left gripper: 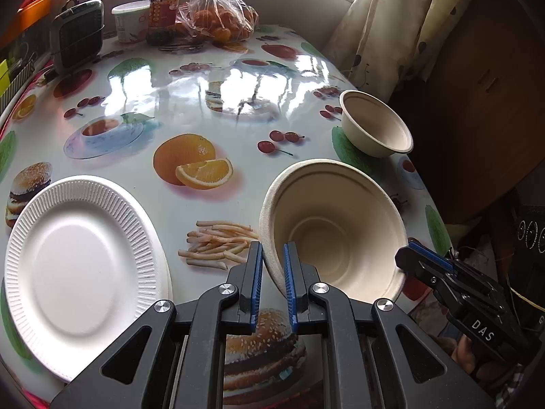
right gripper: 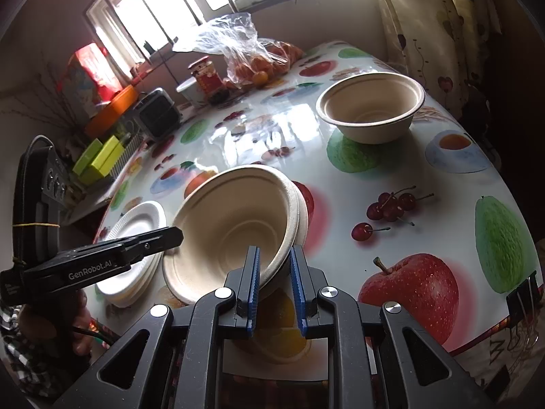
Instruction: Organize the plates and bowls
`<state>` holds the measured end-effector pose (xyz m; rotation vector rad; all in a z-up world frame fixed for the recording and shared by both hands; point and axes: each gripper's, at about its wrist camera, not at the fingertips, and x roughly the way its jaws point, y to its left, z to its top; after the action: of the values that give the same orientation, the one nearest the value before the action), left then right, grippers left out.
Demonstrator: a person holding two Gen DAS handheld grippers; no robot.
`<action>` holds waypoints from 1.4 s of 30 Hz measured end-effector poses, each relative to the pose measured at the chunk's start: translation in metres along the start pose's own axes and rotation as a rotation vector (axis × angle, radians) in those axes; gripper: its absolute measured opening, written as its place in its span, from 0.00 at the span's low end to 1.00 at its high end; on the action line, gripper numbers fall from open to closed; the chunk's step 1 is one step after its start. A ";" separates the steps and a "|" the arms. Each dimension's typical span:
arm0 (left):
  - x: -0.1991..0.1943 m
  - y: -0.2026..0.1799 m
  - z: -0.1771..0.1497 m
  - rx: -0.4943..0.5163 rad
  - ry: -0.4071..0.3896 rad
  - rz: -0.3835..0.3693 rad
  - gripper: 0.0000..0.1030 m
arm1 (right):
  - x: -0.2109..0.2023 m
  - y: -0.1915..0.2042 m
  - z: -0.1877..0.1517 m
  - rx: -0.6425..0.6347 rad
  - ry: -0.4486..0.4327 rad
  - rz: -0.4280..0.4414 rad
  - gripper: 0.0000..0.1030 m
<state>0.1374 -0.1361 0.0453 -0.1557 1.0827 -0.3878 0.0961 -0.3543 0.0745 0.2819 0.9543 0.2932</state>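
Observation:
A beige paper bowl is tilted above the table, held by its rim from both sides. My left gripper is shut on its left rim. My right gripper is shut on its near rim; in the right wrist view it looks like two nested bowls. The right gripper also shows in the left wrist view. A second beige bowl stands upright near the table's right edge. A stack of white ribbed paper plates lies at the left.
The table has a glossy fruit-print cover. At the far end stand a bag of oranges, a jar, a white tub and a small dark heater. A curtain hangs past the right edge.

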 end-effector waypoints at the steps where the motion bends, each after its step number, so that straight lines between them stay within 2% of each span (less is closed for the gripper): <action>1: 0.000 0.000 0.000 0.000 0.000 0.000 0.12 | 0.000 0.000 0.000 0.000 0.001 0.000 0.18; 27: 0.002 0.001 0.000 -0.001 0.009 0.001 0.13 | 0.001 -0.004 -0.001 0.000 -0.002 -0.010 0.18; 30: 0.002 0.002 0.000 -0.003 0.008 0.001 0.13 | 0.001 -0.004 0.000 0.002 -0.001 -0.010 0.22; 37: 0.002 0.003 0.003 -0.001 0.003 0.013 0.18 | 0.002 -0.009 0.001 0.009 0.001 -0.012 0.28; 42: 0.002 0.004 0.007 -0.007 -0.002 0.014 0.28 | 0.001 -0.012 0.003 0.019 -0.005 -0.013 0.31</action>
<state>0.1456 -0.1333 0.0455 -0.1545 1.0823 -0.3715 0.1012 -0.3656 0.0709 0.2940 0.9542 0.2714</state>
